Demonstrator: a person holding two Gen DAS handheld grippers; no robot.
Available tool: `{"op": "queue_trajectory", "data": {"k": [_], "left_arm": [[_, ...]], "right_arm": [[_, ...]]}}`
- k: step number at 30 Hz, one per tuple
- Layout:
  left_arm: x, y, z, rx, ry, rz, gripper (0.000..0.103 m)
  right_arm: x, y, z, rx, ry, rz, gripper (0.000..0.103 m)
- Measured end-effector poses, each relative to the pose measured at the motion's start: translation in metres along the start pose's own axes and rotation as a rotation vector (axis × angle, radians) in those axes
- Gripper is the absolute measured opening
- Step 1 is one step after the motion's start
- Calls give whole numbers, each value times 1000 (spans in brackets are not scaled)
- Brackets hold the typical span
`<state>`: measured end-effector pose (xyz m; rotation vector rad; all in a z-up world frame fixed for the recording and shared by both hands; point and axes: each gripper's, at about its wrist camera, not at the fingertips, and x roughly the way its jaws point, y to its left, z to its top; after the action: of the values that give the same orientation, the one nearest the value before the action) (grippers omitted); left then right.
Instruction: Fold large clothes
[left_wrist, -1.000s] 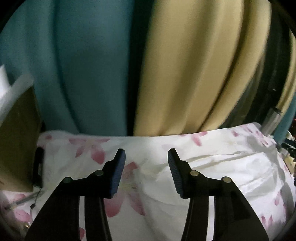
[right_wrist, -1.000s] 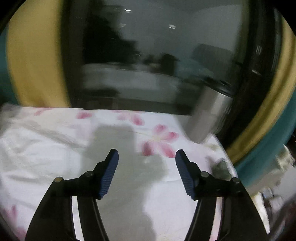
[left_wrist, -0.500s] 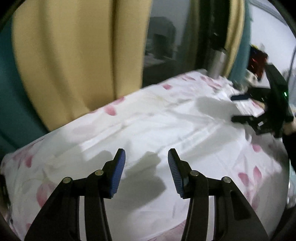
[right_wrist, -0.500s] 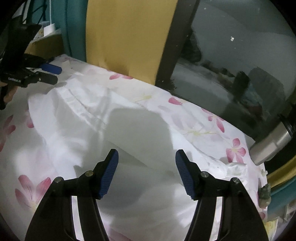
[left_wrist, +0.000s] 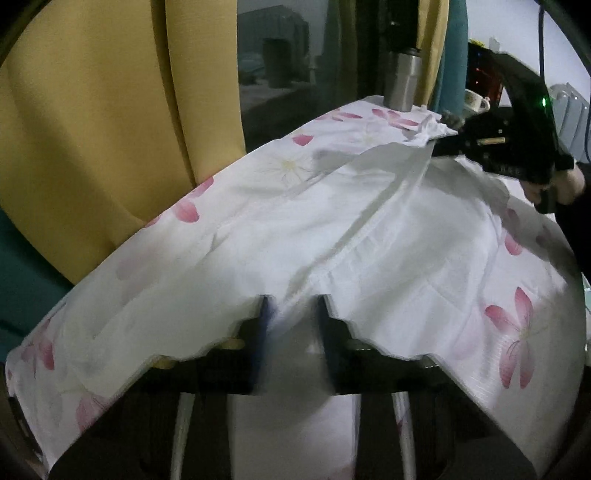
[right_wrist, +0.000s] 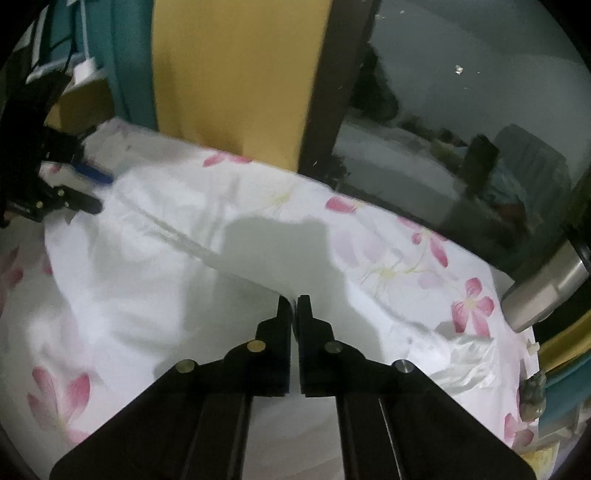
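Beside the steel flask (left_wrist: 402, 83), which stands at the far corner of the table (left_wrist: 517, 332), a white garment (left_wrist: 332, 229) lies spread over a cloth printed with pink flowers (left_wrist: 515, 325). The left gripper (left_wrist: 291, 314) is closing its jaws on a raised ridge of the garment at the end farthest from the flask; fabric sits between the blue pads, though the blur hides how firmly they bite. The right gripper (right_wrist: 294, 314) has its jaws pressed together at the edge of the garment nearest the flask, and the left view shows a taut white band running to them, so they appear to pinch a thin hem.

The main risk is a shallow hold. The fabric looks thin, smooth and limp, with a stitched seam along the stretched band, and a pinch of one layer could slip out once lifted. The jaws might also catch the flowered cloth beneath, since both are pale and lie flat together, which would drag the cover along. Pulling toward the flask could knock it over; it is tall, round and smooth. Uneven tension between the two grips would probably skew the fold and leave the wrinkles near the flask bunched.
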<state>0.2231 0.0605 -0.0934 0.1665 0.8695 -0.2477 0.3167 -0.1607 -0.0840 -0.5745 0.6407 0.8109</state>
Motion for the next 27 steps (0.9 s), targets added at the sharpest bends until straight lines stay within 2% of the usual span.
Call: {"op": "queue_trajectory", "data": {"k": [3, 9, 14, 21, 24, 25, 27], "left_arm": [[3, 8, 8, -17, -6, -14, 5], [15, 25, 26, -45, -21, 16, 4], [23, 36, 48, -34, -40, 62, 4], [56, 63, 70, -58, -33, 120, 4], [69, 77, 74, -87, -27, 177, 4], [71, 80, 73, -97, -24, 197, 4], [72, 90, 70, -122, -17, 237, 4]], "right_arm": [[2, -13, 11, 31, -19, -4, 2], [19, -34, 31, 76, -22, -2, 2], [41, -46, 37, 110, 15, -5, 2], [67, -69, 41, 171, 59, -32, 2], [78, -80, 44, 194, 93, -90, 3], [80, -83, 44, 200, 102, -104, 4], [82, -89, 43, 215, 116, -132, 16]]}}
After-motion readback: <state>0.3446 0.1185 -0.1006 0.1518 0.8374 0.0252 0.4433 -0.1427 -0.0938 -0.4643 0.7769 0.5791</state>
